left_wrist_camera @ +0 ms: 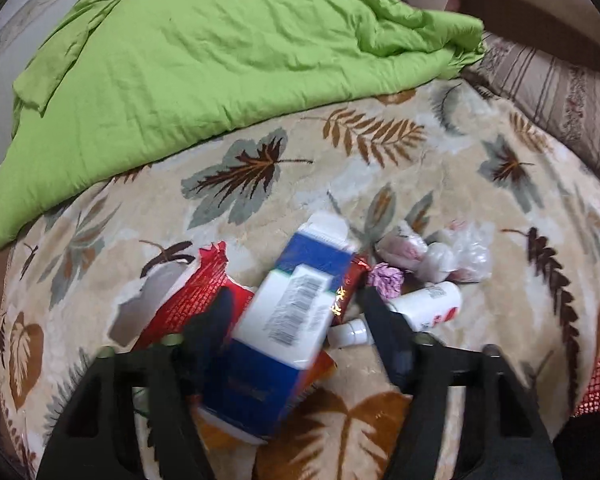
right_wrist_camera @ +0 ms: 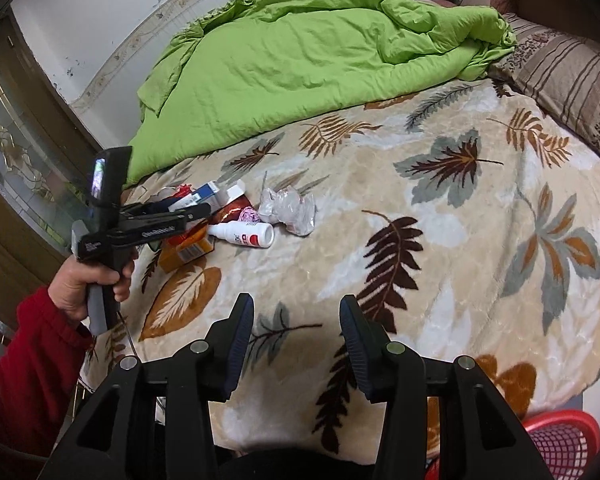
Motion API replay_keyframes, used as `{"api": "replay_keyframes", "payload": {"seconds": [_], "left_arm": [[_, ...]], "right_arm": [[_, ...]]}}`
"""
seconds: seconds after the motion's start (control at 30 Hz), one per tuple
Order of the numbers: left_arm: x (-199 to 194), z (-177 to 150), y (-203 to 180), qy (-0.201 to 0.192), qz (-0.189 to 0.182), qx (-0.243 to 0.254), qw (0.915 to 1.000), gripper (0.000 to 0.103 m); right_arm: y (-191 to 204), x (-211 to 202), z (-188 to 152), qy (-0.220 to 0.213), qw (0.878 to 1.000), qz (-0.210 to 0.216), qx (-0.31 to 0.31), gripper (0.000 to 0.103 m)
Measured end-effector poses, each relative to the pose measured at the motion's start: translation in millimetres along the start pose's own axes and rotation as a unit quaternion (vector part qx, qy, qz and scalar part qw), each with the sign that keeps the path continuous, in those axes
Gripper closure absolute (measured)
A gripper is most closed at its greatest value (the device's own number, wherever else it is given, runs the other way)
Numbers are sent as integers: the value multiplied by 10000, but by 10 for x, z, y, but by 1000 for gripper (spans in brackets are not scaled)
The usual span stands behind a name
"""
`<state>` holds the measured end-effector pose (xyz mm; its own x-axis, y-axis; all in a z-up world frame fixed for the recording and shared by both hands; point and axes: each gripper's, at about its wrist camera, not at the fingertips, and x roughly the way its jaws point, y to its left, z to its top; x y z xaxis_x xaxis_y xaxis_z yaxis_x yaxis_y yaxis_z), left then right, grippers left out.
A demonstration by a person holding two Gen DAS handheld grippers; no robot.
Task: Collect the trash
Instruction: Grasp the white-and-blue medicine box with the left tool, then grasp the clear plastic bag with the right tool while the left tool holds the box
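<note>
Looking down along the left gripper point(left_wrist_camera: 296, 296), I saw the trash heaped on the bed's leaf-patterned blanket point(left_wrist_camera: 340, 168). Its fingers straddled a blue-and-white carton point(left_wrist_camera: 292, 300) without clamping it: the left finger was blurred against the carton's side, while the right one stood clear of it. A barcode showed on the carton's white panel, but its lettering was too smeared to read.

A red foil wrapper point(left_wrist_camera: 196, 288) lay under the carton on its left. To the right lay a white bottle point(left_wrist_camera: 432, 304) on its side with a red label I could not make out. Just beyond the bottle were a crumpled purple wrapper point(left_wrist_camera: 386, 280) and a clear plastic bag point(left_wrist_camera: 460, 256).

From the right wrist I saw an orange box point(right_wrist_camera: 186, 250) with a barcode at the near edge of the pile. The left tool had white writing on its side, too small to read. A hand point(right_wrist_camera: 80, 284) in a red sleeve point(right_wrist_camera: 28, 360) held it.

The right gripper point(right_wrist_camera: 297, 302) hung over bare blanket well apart from the pile, its fingers parted and holding nothing. A red mesh basket point(right_wrist_camera: 560, 440) sat at the bed's near corner. A green quilt point(right_wrist_camera: 320, 52) was bunched at the far side.
</note>
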<state>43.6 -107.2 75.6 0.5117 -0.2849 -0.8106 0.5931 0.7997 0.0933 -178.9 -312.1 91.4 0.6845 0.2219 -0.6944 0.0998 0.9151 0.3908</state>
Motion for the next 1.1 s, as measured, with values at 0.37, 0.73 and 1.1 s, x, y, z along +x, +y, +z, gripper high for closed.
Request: {"api": "replay_keyframes", "payload": {"seconds": [0.37, 0.73, 1.1], "left_arm": [[-480, -391, -48, -739, -467, -914, 9920, 70], [-836, -997, -107, -646, -815, -1372, 9851, 70], [-543, -1150, -166, -221, -864, -1439, 9856, 47]], "right_arm": [[41, 654, 480, 168, 9993, 320, -62, 42], [-97, 1662, 841, 489, 9964, 194, 659, 42], [-29, 1146, 595, 52, 9972, 352, 659, 83]]}}
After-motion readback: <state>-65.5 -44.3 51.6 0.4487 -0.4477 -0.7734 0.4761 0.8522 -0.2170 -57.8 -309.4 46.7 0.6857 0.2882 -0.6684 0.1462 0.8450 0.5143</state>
